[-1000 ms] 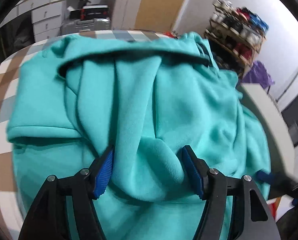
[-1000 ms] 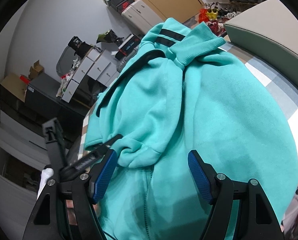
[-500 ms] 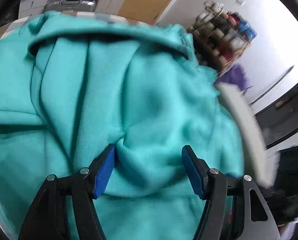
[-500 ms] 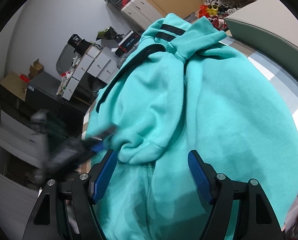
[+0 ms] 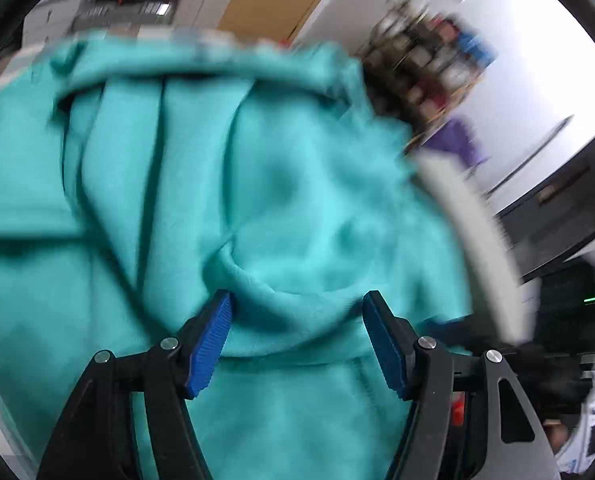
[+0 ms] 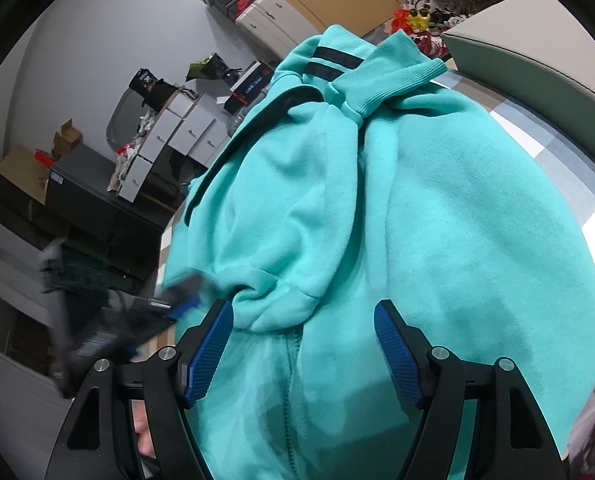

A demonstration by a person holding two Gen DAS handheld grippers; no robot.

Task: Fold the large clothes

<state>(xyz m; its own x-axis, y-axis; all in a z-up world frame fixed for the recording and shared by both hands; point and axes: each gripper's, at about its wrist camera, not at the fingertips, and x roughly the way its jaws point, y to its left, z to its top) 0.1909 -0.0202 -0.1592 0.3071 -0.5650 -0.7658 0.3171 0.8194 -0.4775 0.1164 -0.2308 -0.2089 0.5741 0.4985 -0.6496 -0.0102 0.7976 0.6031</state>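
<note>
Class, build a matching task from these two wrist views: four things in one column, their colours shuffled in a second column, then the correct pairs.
Column 1:
1. hoodie
2. gripper pads
3. stripes on the hoodie
4. cloth by the shoe rack

Column 2:
A. black
B. purple
C. turquoise
D. blue

Pairs: 1-C, 2-D, 3-A, 4-B

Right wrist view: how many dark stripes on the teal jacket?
2. Both cross the teal jacket at its far top end, one stripe just above the other. More may be hidden in folds.
</note>
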